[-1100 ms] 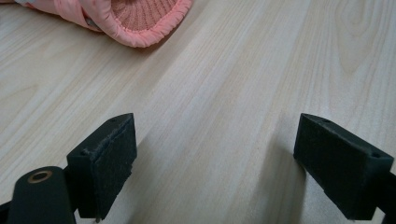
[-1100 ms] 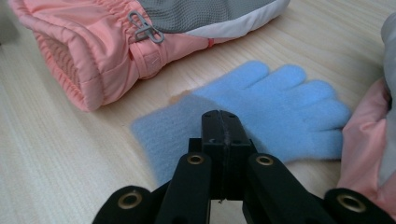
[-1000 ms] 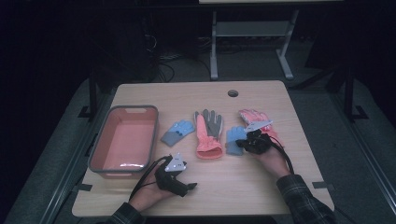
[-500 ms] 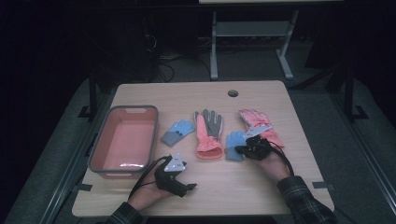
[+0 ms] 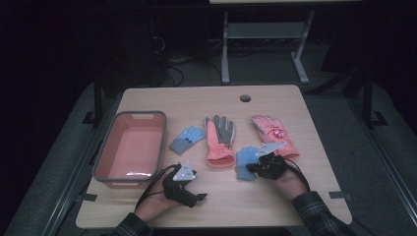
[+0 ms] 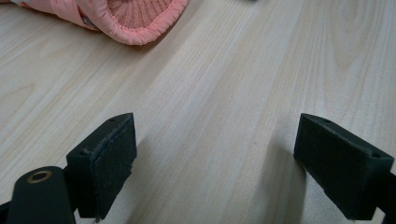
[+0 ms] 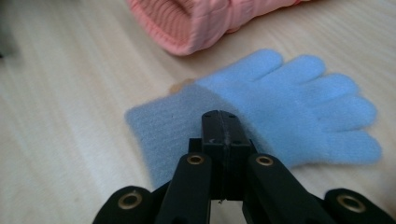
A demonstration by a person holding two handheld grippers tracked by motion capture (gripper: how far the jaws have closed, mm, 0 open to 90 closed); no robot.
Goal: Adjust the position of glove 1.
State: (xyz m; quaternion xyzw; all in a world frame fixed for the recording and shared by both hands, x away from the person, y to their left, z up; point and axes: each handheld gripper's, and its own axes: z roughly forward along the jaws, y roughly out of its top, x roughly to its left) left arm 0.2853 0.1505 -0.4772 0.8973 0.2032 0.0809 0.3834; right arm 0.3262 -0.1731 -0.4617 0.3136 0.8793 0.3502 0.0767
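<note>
A light blue glove (image 5: 244,161) lies flat on the wooden table (image 5: 295,103), fingers pointing away from me. My right gripper (image 5: 253,167) is shut on the blue glove's (image 7: 299,102) cuff; in the right gripper view the jaws of the right gripper (image 7: 222,135) meet over the fabric. A second, smaller blue glove (image 5: 188,138) lies to the left. Between them lies a pink and grey glove (image 5: 220,140), its cuff (image 7: 196,23) close to the held glove. My left gripper (image 5: 189,189) rests near the front edge, and the left gripper (image 6: 215,168) stands open over bare wood.
A pink bin (image 5: 105,162) stands at the table's left side, with nothing in it. Another pink glove (image 5: 273,130) lies behind my right hand. A round cable hole (image 5: 245,98) sits near the far edge. The pink and grey glove's cuff (image 6: 135,18) lies ahead of the left gripper.
My right gripper has slid a little toward the front edge, and the blue glove has come along with it. The left gripper has stayed put.
</note>
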